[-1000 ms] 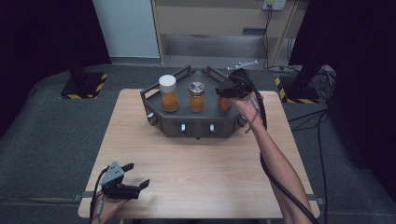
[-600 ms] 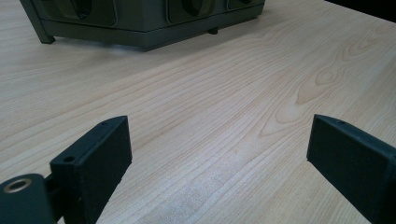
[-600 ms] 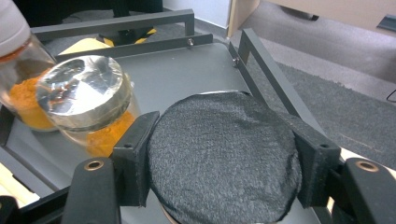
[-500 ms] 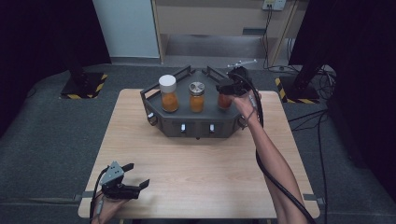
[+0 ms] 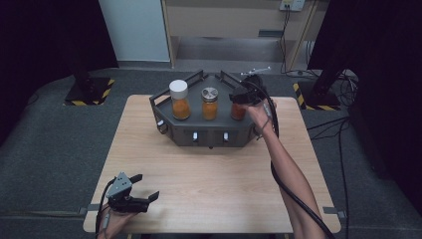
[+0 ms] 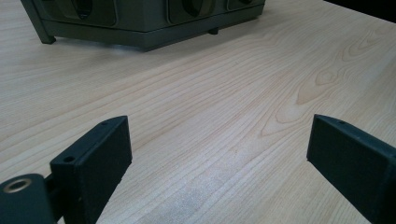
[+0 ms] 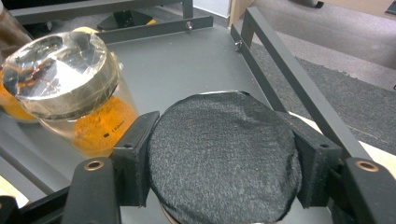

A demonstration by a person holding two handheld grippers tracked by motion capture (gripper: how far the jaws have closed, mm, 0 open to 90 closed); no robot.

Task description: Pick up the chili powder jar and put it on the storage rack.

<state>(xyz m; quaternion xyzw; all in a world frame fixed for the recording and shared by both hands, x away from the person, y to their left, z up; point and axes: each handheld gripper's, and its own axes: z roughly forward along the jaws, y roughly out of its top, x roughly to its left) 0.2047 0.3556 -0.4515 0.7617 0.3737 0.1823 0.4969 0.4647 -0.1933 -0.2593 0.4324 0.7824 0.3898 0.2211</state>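
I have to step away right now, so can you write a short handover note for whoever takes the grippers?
Right gripper: fingers shut on the black round lid of the right-hand jar of orange powder, which stands on the dark grey metal tray.
Left gripper: open, holding nothing, low over the light wooden table at its near left corner.
Done: lid gripped.
Left: probably unscrew or lift that jar; white-lidded jar and silver-lidded jar untouched.

The right arm reaches far forward, its right gripper clamped closed. The left gripper rests low, jaws spread wide.
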